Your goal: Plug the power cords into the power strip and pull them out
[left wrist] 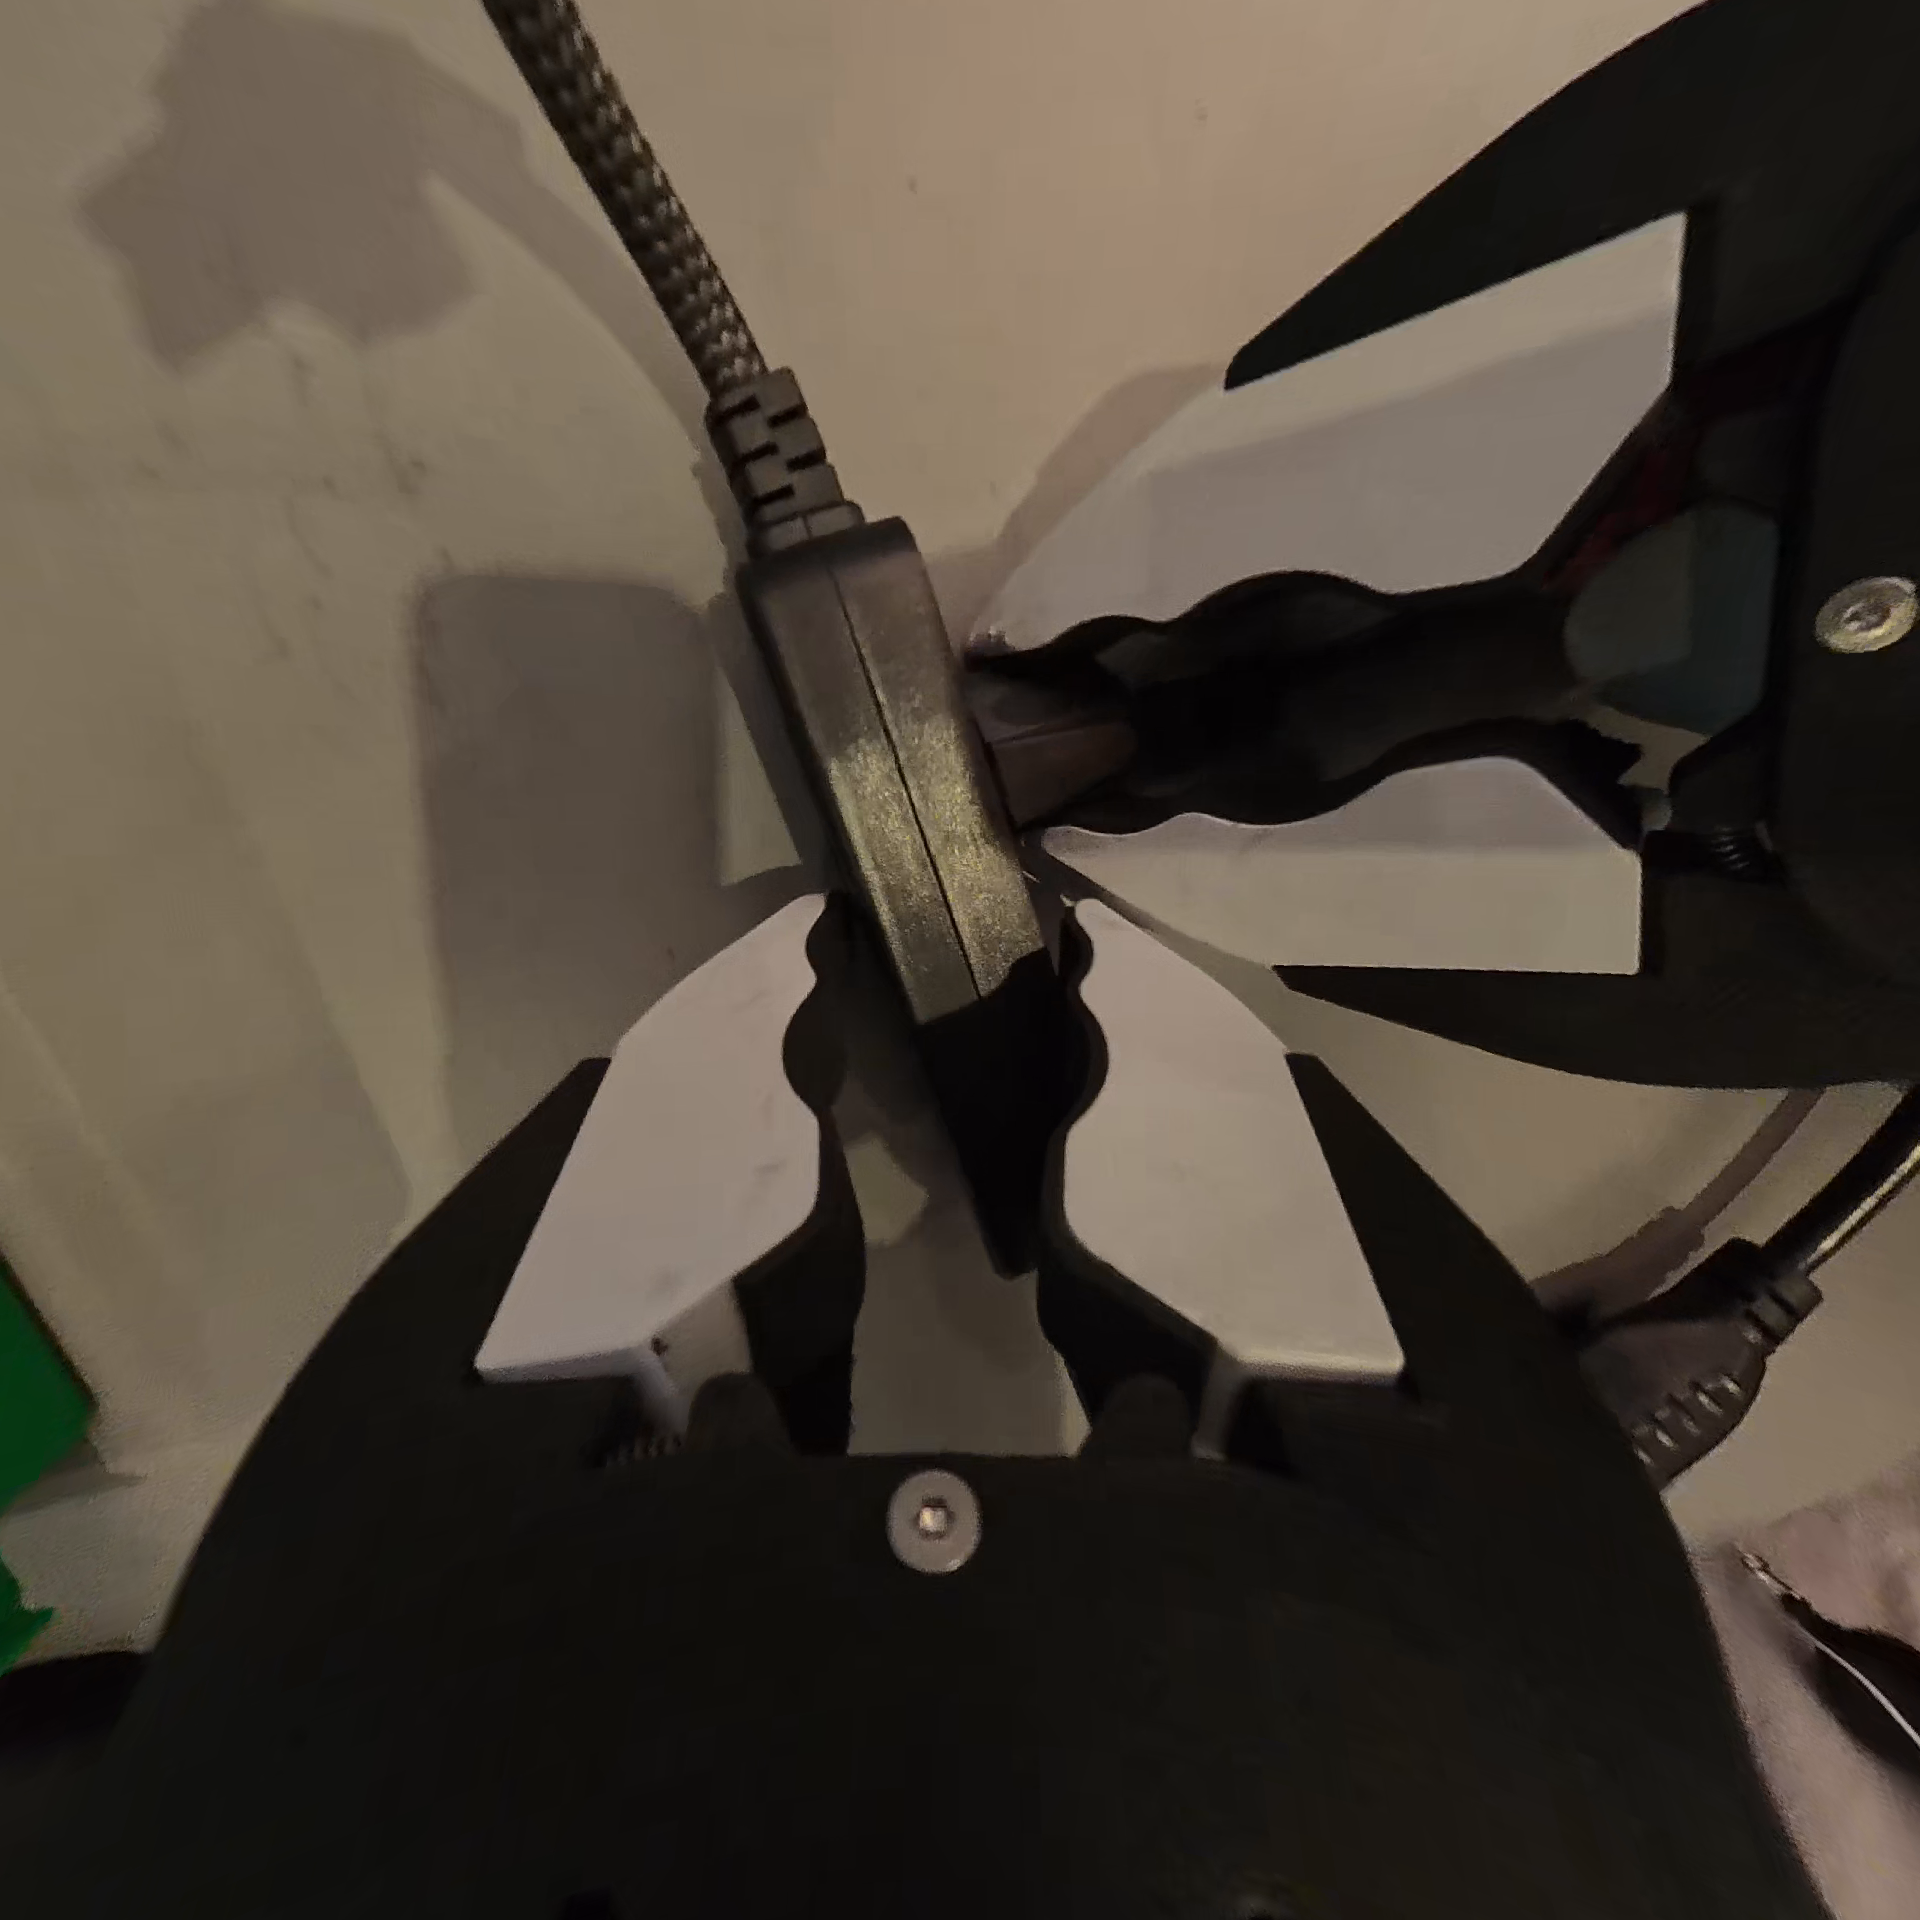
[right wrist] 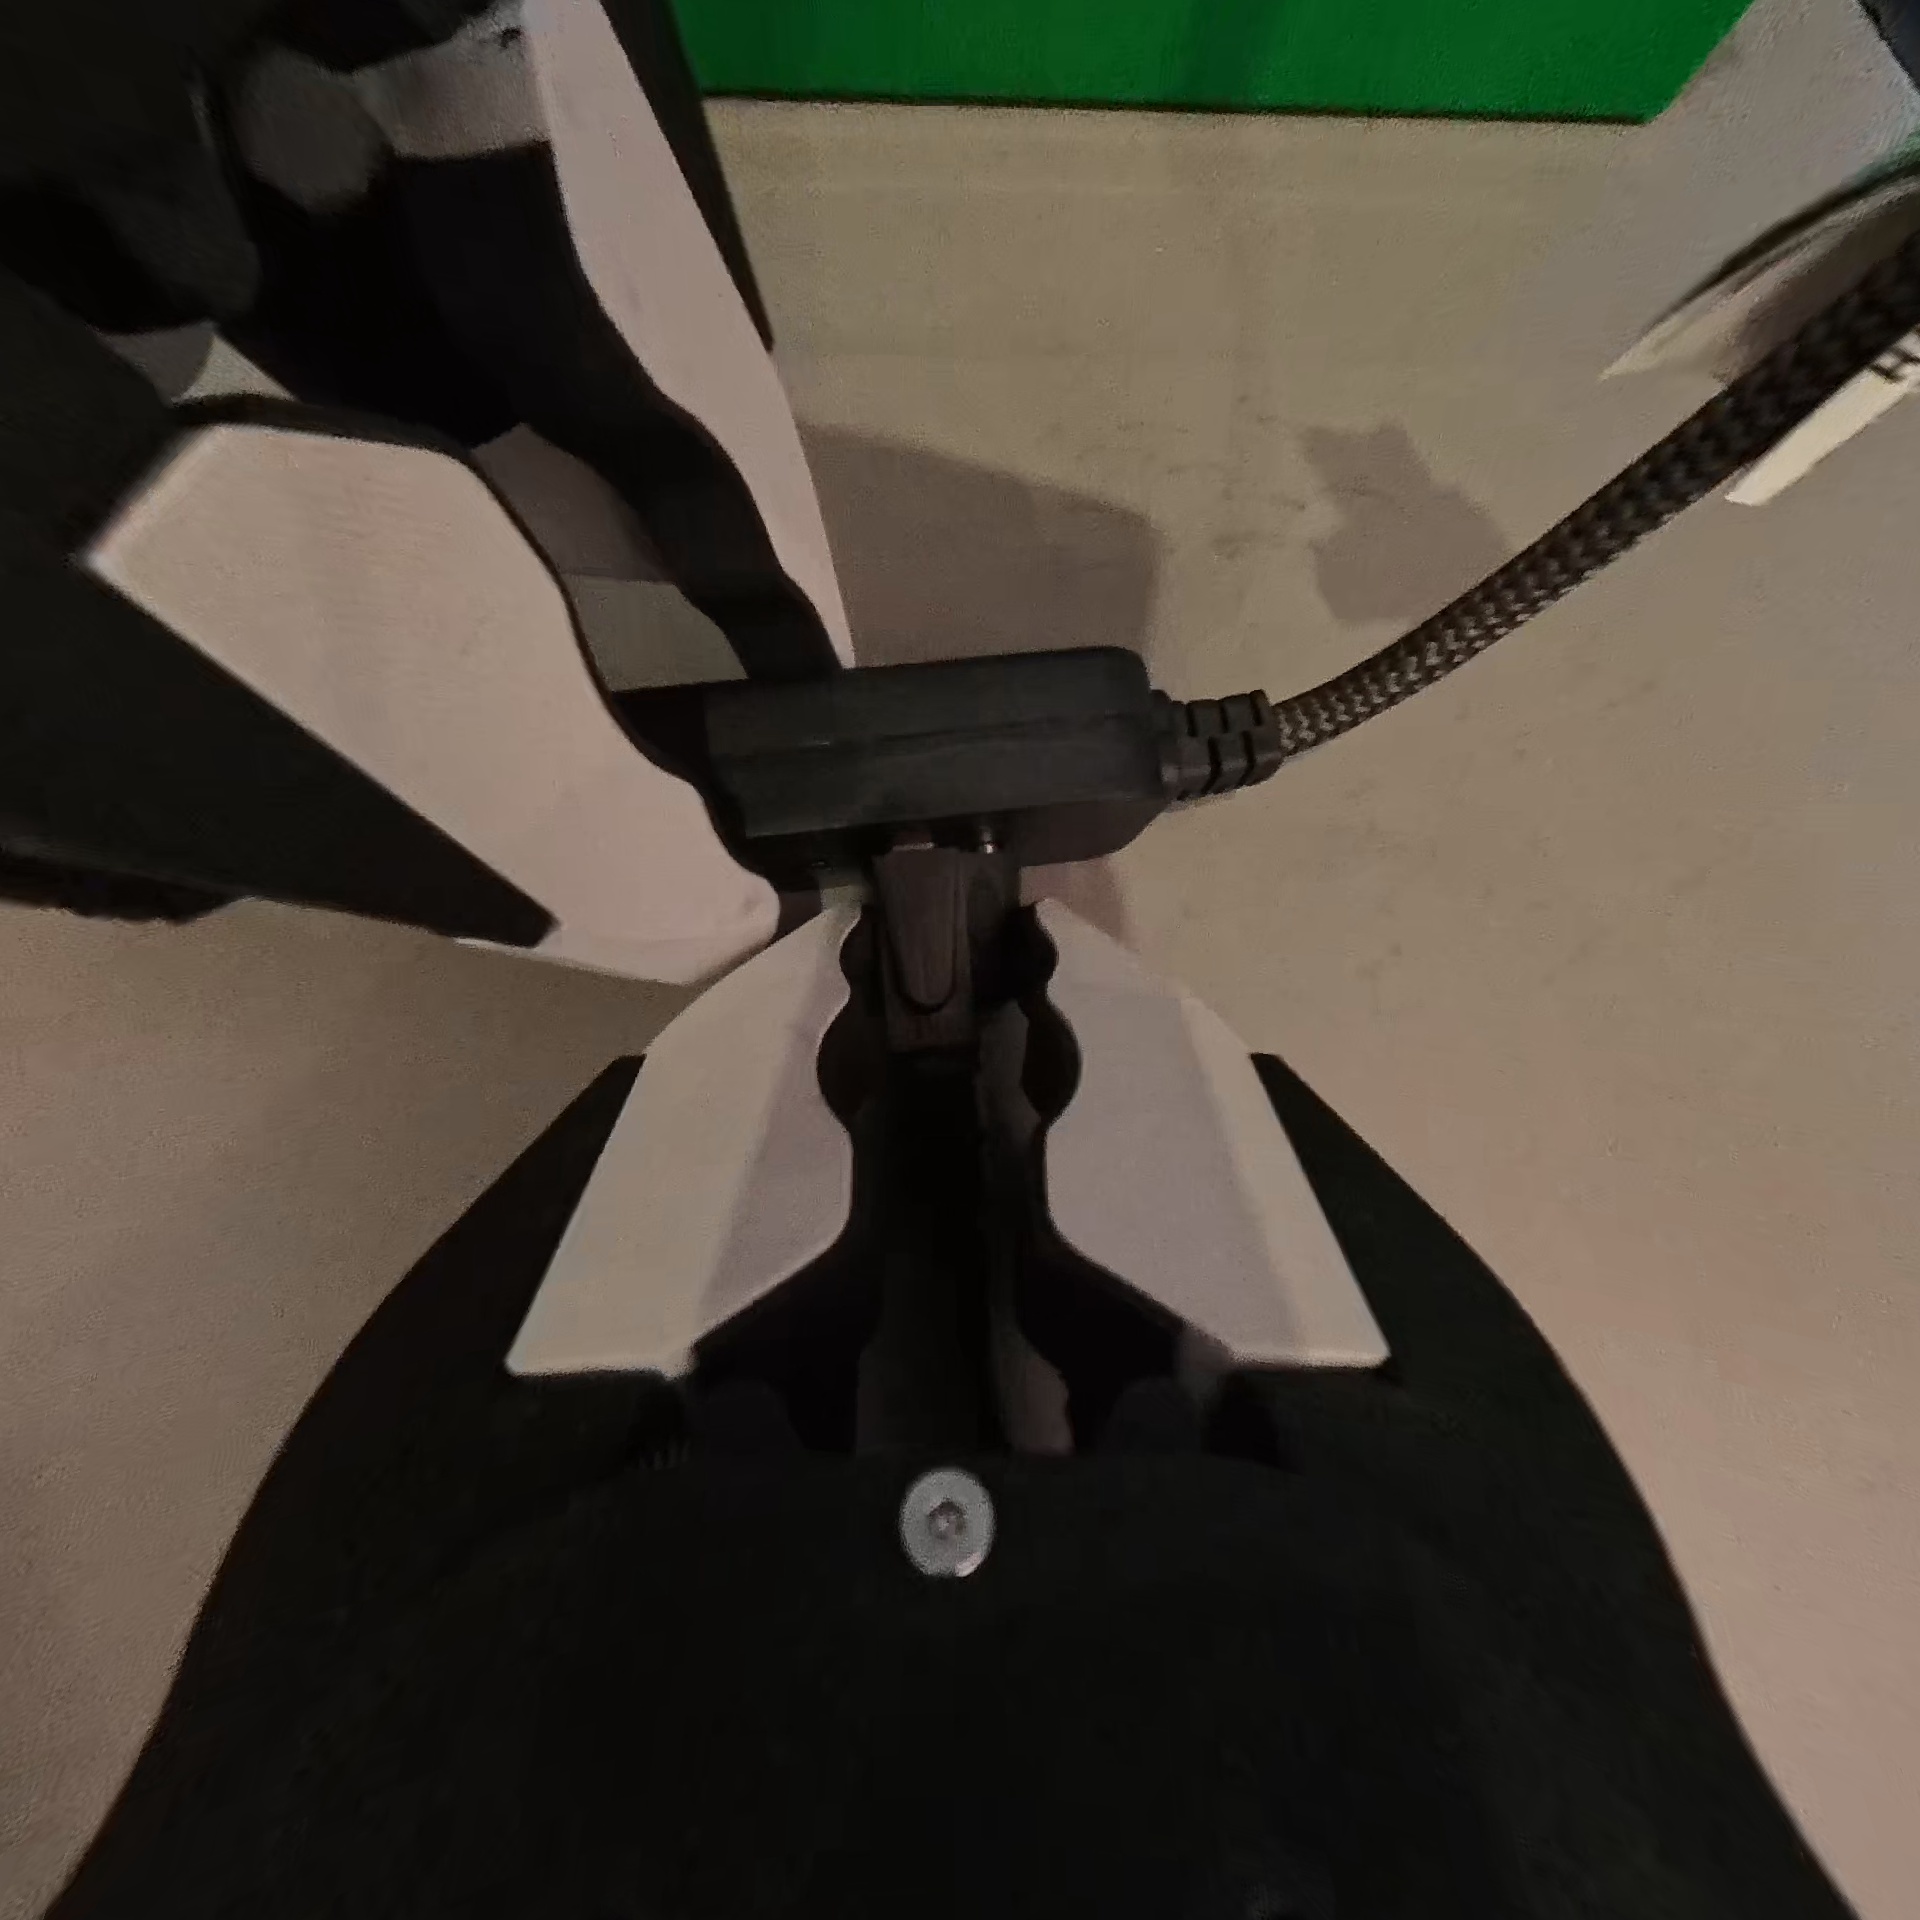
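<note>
The power strip (left wrist: 894, 769) is a flat black box with a braided cord (left wrist: 665, 208) leaving its far end. My left gripper (left wrist: 940, 935) is shut on its near end and holds it on edge. My right gripper (left wrist: 1003, 740) comes in from the right, shut on a small dark plug (left wrist: 1044, 740) set against the strip's side. In the right wrist view my right gripper (right wrist: 930, 925) pinches the plug (right wrist: 920, 966) at the strip's (right wrist: 935, 738) socket face, with a little metal showing between them. My left gripper (right wrist: 769, 769) grips the strip's left end.
A beige tabletop (right wrist: 1455, 1039) lies under everything. A green block (right wrist: 1195, 52) stands at the far edge and also shows in the left wrist view (left wrist: 31, 1382). Another black cord with a ribbed strain relief (left wrist: 1704, 1371) lies at lower right. White tags (right wrist: 1766, 312) hang on the braided cord (right wrist: 1558, 561). Only a small space, under 4 cm, lies between the two pairs of fingers. Left tips and right tips are each some 20 cm from the green block (right wrist: 1195, 52).
</note>
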